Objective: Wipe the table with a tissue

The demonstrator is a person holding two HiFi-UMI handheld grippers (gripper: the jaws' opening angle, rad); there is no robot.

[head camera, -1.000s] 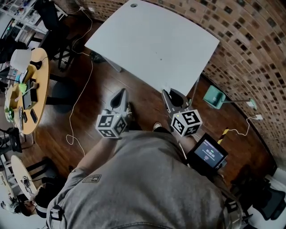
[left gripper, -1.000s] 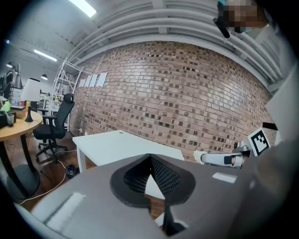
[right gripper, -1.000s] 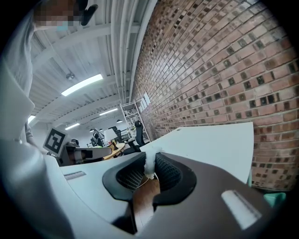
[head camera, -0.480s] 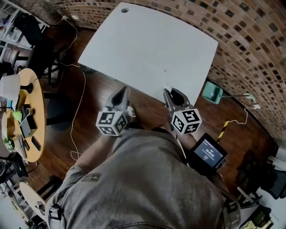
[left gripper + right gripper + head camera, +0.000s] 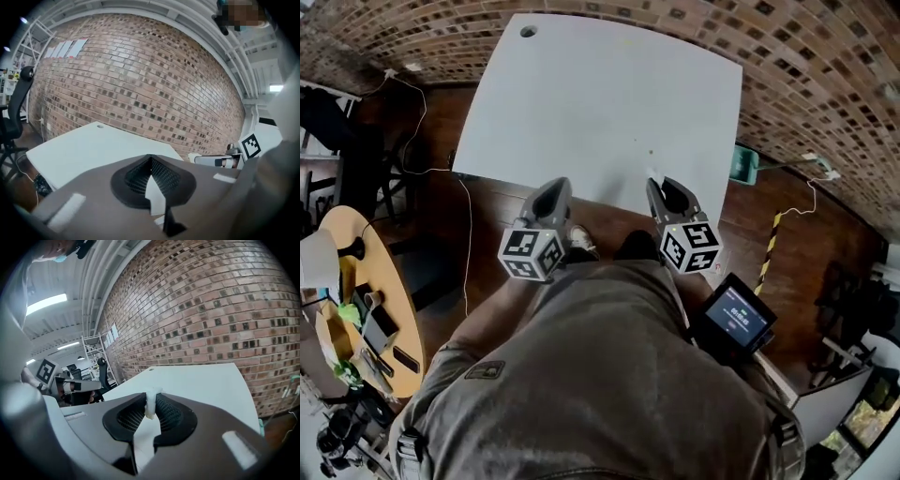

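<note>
A bare white table [image 5: 600, 94] stands against the brick wall, with a small dark speck [image 5: 651, 151] on it near the front right. My right gripper [image 5: 656, 185] hovers over the table's near edge, shut on a small white tissue [image 5: 151, 405] that pokes out between the jaw tips [image 5: 653, 174]. My left gripper [image 5: 551, 195] hangs just short of the table's front edge, over the wooden floor; its jaws meet at the tip with nothing between them [image 5: 150, 161].
A round wooden side table [image 5: 366, 309] with small items sits at the left. A white cable [image 5: 469, 234] runs across the floor. A teal bin [image 5: 743, 163] stands right of the table. A small screen [image 5: 733, 316] hangs at my right side. A cable hole [image 5: 528, 31] marks the table's far corner.
The view has shifted so the table sits squarer and closer. Both grippers have come up to its near edge, the right one still holding the tissue.
</note>
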